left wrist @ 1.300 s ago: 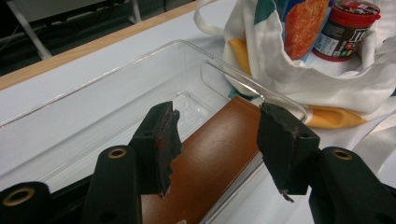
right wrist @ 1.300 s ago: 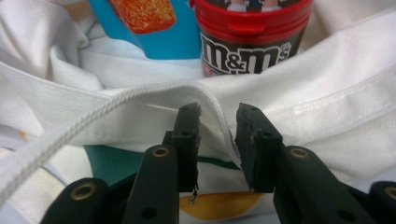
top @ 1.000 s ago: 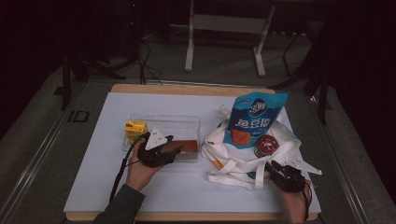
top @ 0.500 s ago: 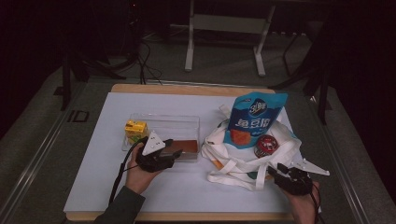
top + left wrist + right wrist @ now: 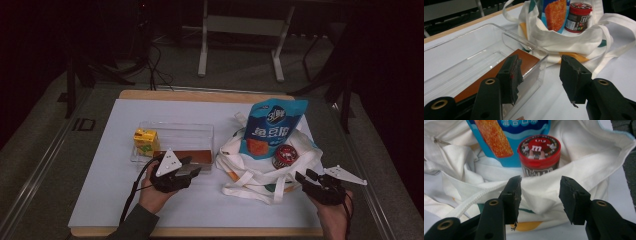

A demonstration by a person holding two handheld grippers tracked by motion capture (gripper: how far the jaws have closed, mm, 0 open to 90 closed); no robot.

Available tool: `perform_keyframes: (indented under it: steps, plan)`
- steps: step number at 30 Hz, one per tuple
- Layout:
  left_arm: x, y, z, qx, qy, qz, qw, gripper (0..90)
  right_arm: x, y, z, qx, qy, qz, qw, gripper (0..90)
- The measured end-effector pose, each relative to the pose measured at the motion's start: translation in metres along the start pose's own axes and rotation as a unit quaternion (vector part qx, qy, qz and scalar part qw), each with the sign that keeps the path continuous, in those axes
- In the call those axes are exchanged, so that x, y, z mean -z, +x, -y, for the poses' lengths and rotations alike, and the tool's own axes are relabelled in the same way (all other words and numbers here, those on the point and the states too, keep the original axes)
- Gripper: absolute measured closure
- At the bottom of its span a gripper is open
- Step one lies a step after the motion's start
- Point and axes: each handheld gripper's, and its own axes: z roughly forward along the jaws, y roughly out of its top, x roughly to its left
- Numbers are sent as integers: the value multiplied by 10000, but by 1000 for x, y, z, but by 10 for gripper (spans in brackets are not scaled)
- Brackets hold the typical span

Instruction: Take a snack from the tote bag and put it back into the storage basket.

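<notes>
A clear plastic box (image 5: 175, 136) lies left of centre, holding a yellow juice carton (image 5: 145, 141) and a flat brown bar (image 5: 524, 60). My left gripper (image 5: 540, 75) stands open at the box's near right corner (image 5: 194, 166), with the clear wall between its jaws and no pad pressing on it. A white tote bag (image 5: 250, 172) holds a blue snack pouch (image 5: 271, 127) and a red-lidded candy jar (image 5: 539, 155). My right gripper (image 5: 540, 195) hovers at the bag's right edge (image 5: 304, 175). Its jaws have just been opening and nothing is gripped between them.
The white table cover (image 5: 100, 185) ends at a wooden edge (image 5: 200, 232) along the front. The bag's straps (image 5: 245, 190) trail over the cover toward me. Dark floor and metal stand legs (image 5: 202, 55) lie beyond the table.
My right gripper has lifted a little, drawn away from the bag's edge and opened its jaws. My left hand has stayed at the box corner.
</notes>
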Motion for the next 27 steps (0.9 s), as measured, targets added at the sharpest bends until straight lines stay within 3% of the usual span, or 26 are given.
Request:
perform_keyframes:
  steps: [11,14,18,27]
  plan:
    - [-21,-8,25,-50,192,265,9995,506,-7,4,-21,177,-36,-16,9998,567]
    - [-25,-8,31,36,216,384,9990,507,-9,5,-27,222,-36,-8,9997,573]
    - [-31,-10,38,-57,311,371,9988,506,-12,5,-34,246,-65,-66,9997,576]
    - [-38,-9,46,1,369,443,9983,500,-20,1,-48,276,-46,-116,9995,584]
